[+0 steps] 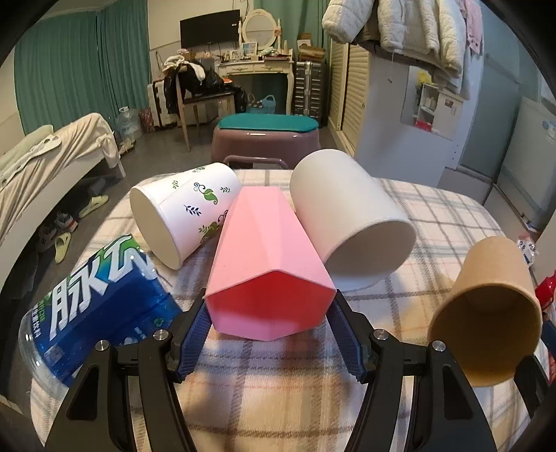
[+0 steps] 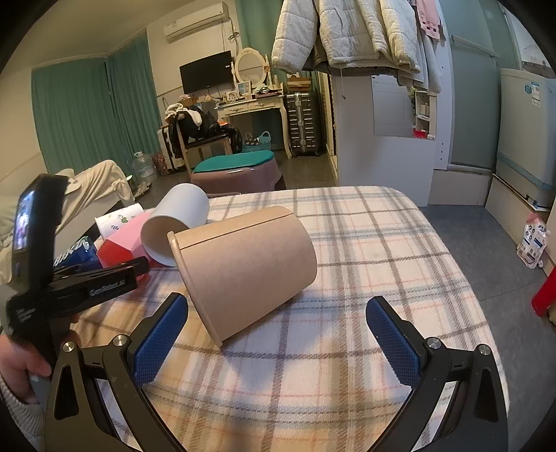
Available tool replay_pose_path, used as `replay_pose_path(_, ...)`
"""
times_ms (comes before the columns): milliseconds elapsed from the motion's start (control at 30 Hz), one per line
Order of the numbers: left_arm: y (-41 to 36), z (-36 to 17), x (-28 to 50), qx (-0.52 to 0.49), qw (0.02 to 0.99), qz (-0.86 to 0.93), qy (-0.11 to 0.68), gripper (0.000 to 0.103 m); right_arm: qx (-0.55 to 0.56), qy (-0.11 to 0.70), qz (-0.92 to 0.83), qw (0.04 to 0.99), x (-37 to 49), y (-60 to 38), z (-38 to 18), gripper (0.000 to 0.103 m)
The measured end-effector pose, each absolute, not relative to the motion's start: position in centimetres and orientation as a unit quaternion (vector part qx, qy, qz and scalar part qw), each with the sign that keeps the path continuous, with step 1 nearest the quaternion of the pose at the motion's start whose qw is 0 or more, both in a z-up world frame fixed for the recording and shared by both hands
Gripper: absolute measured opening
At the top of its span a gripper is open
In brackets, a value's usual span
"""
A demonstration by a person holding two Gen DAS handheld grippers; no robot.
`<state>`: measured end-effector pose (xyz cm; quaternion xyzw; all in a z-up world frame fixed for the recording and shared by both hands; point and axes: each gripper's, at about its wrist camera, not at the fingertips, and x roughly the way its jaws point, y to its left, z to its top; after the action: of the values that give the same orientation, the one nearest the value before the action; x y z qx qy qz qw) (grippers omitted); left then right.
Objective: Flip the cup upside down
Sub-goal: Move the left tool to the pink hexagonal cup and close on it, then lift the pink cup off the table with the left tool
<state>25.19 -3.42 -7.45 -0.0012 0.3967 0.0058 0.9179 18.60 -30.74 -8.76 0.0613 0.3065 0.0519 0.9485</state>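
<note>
left wrist view: left gripper (image 1: pixel 269 333) clamps the stiff, light pink cup (image 1: pixel 267 260) near its rim; right gripper (image 2: pixel 276 342) gapes empty before the crushable brown cup (image 2: pixel 243 264).

Green curtains (image 2: pixel 83 114) are being hung across the left wall, beside a bed (image 1: pixel 52 153) draped in beige sheets. A black television (image 1: pixel 209 27) and an oval mirror (image 1: pixel 259 27) are being displayed above a cream dressing table (image 1: pixel 255 67). White padded jackets (image 2: pixel 347 31) are being hung overhead, and a silver suitcase (image 2: pixel 303 123) is being kept on the grey floor (image 2: pixel 521 313).
</note>
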Motion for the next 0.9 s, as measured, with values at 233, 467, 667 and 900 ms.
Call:
replay_pose_path(233,-3.0,-7.2,24.9,-0.006,0.917,-0.005,0.399,0.065,0.060,0.305,0.051,0.949,18.2,-30.6,-8.3,0.103)
replay_pose_path(467,-3.4,-6.6,20.7,0.012,0.918,-0.021,0.395,0.065,0.060,0.301,0.048,0.951,16.7,-30.7,-7.6,0.103)
replay_pose_path(667,-3.4,-6.3,15.7,0.009,0.917,-0.039,0.397,0.065,0.058,0.294,0.046,0.953,14.0,-30.5,-6.8,0.103)
replay_pose_path(900,-4.2,-6.4,11.3,0.010,0.918,-0.054,0.393,0.065,0.043,0.294,0.049,0.954,11.0,-29.8,-6.3,0.103)
